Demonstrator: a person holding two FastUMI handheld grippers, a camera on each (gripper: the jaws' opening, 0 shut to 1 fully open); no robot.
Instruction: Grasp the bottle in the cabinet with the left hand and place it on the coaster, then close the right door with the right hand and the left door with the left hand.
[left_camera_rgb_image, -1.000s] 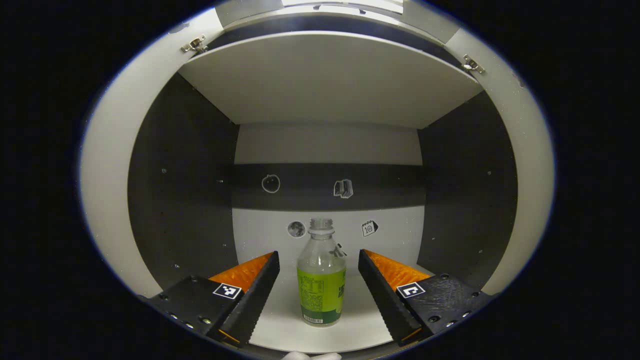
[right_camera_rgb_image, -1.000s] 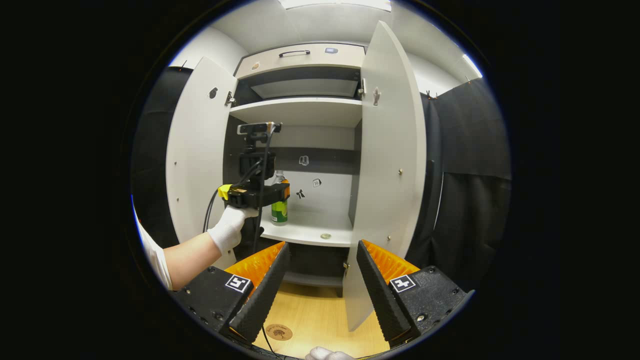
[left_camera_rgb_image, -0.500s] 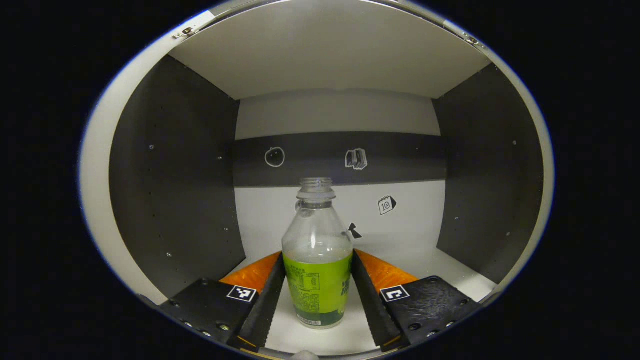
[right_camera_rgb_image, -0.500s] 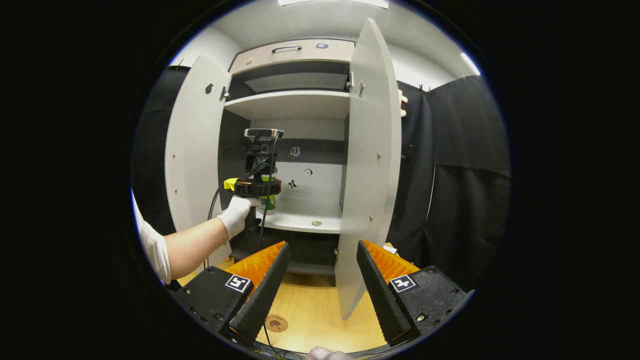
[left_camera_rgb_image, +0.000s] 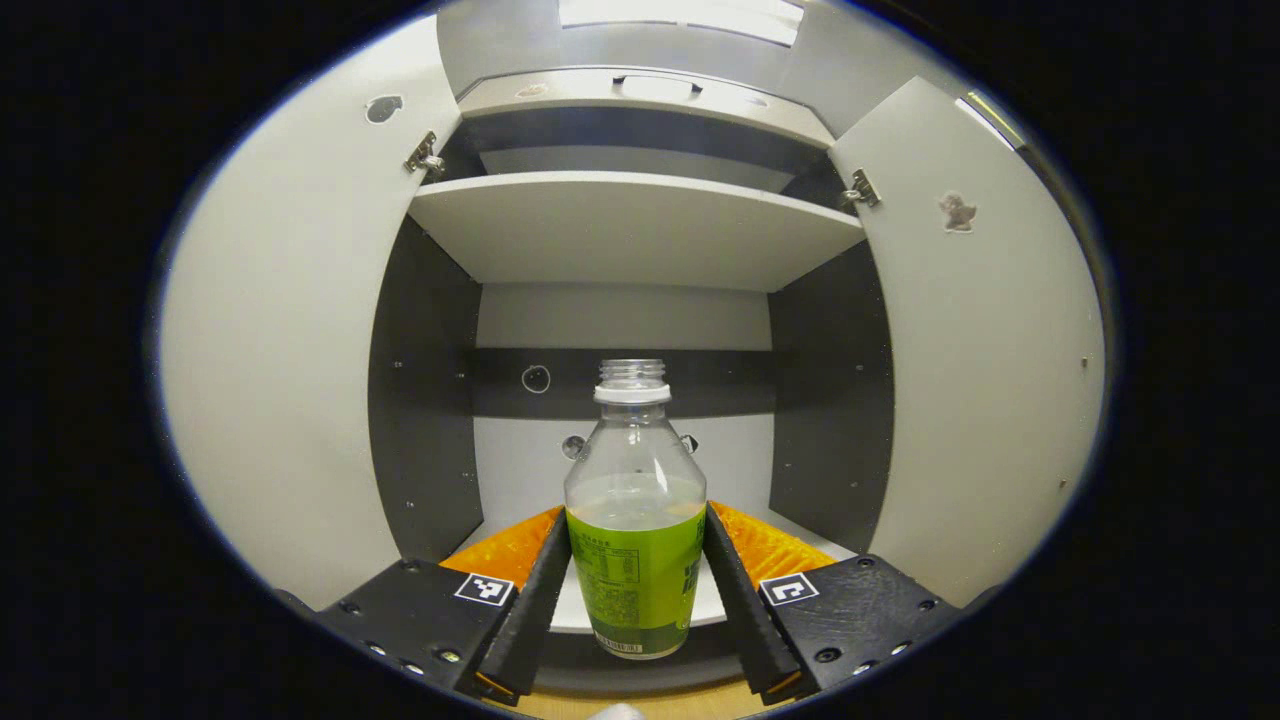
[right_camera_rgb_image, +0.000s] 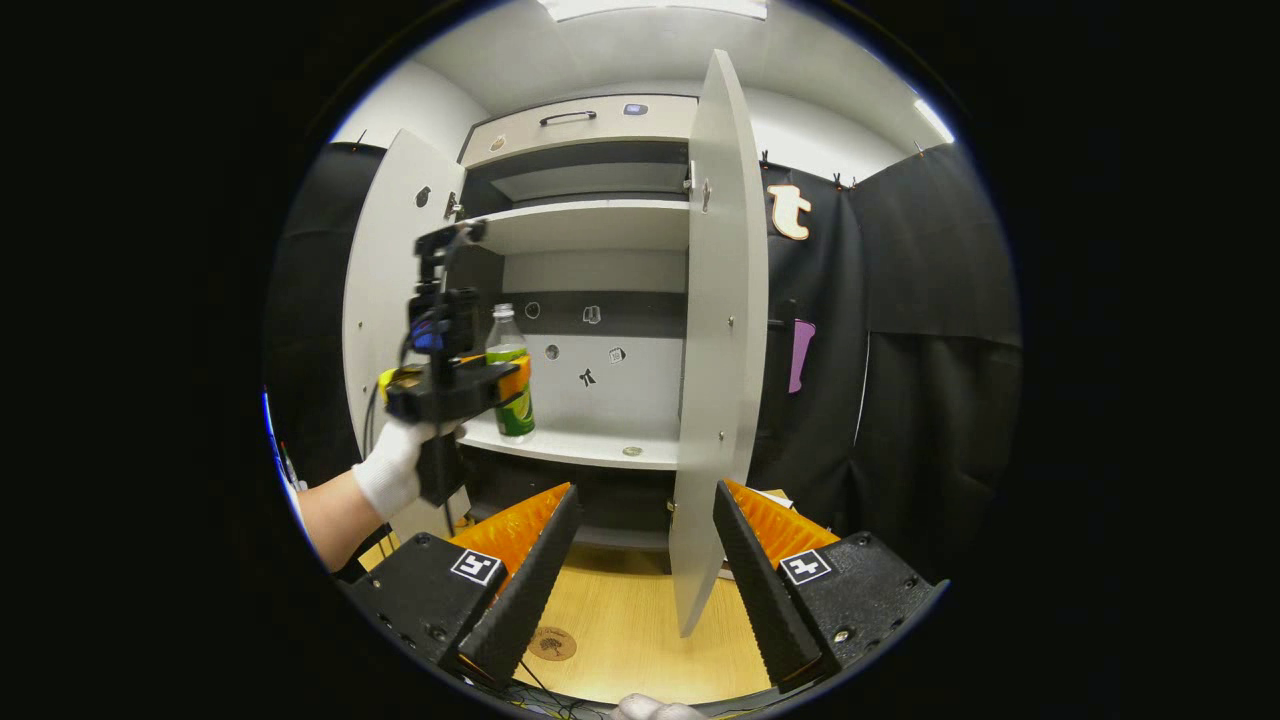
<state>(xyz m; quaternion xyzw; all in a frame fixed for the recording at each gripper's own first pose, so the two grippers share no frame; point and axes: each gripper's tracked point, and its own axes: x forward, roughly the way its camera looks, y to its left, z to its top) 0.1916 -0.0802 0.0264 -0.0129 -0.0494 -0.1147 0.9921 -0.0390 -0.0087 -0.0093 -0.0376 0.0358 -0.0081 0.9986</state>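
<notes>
A clear bottle with a green label and no cap stands upright between the fingers of my left gripper, which is shut on it. The bottle hangs in front of the cabinet shelf, outside the opening. In the right gripper view the left gripper, held by a gloved hand, carries the bottle at the shelf's left front. My right gripper is open over the wooden table, with nothing between its fingers. A round brown coaster lies on the table. The right door and left door stand open.
A small round object lies on the lower shelf. A drawer with a handle sits above the cabinet. The open right door's lower edge hangs over the table just beyond my right fingers.
The left gripper closed on the bottle, then drew back out of the cabinet with it. The right gripper stayed open and hardly moved.
</notes>
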